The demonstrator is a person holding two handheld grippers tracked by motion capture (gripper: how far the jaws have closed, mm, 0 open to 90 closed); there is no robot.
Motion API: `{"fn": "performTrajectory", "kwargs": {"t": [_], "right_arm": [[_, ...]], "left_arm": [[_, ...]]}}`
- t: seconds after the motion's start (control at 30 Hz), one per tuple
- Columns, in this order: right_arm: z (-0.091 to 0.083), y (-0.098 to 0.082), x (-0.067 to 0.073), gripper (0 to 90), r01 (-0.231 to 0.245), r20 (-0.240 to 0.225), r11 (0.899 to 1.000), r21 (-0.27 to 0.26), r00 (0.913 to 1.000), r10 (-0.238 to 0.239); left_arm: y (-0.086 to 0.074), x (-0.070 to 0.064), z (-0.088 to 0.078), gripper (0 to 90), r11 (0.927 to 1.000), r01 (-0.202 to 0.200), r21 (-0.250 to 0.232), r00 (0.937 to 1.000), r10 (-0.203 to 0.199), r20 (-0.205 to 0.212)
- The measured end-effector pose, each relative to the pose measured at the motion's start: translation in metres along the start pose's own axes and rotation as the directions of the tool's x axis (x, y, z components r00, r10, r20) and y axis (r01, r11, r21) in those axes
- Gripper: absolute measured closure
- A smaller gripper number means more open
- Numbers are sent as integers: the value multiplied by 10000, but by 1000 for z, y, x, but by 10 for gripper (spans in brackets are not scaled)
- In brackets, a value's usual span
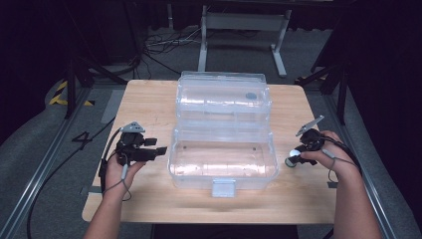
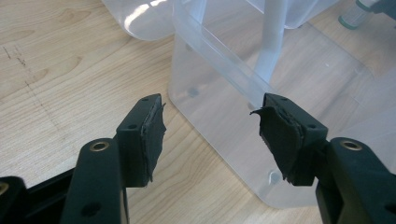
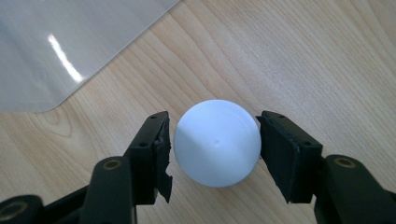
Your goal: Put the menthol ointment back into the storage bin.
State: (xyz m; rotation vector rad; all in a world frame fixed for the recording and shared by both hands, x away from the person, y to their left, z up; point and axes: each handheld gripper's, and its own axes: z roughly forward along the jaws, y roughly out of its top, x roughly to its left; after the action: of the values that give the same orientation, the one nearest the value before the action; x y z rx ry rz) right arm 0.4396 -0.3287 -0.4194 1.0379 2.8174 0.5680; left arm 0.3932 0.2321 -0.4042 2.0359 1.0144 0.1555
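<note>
Now, from the high view, I have the clear plastic box (image 1: 222, 157) lying open mid-table, its lid (image 1: 223, 97) flung back, nothing inside that I can make out. My left gripper (image 1: 158, 151) sits just beside the box's left wall; my right gripper (image 1: 292, 158) hangs over a small bottle (image 1: 291, 162) standing right of the box.

In the left gripper view, the jaws gape with only the box wall (image 2: 219, 121) ahead.

In the right gripper view, the bottle's round white cap (image 3: 217, 142) sits between the pads, a sliver of gap on each side, so it is bracketed, not yet clamped. I judge the pick and the placing into the box remain.
</note>
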Motion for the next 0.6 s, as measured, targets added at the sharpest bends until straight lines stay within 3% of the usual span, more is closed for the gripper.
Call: {"fn": "performTrajectory", "kwargs": {"t": [0.13,0.6], "right_arm": [[1,-1,-1,501,42,-53,9999,119,10000,-41],[-9,3,0,508,-6,-300,9996,-285,9996,-2]], "left_arm": [[0,0,0,405,10000,55,14,10000,-55,16],[0,0,1,405,10000,26,95,10000,-26,7]]}}
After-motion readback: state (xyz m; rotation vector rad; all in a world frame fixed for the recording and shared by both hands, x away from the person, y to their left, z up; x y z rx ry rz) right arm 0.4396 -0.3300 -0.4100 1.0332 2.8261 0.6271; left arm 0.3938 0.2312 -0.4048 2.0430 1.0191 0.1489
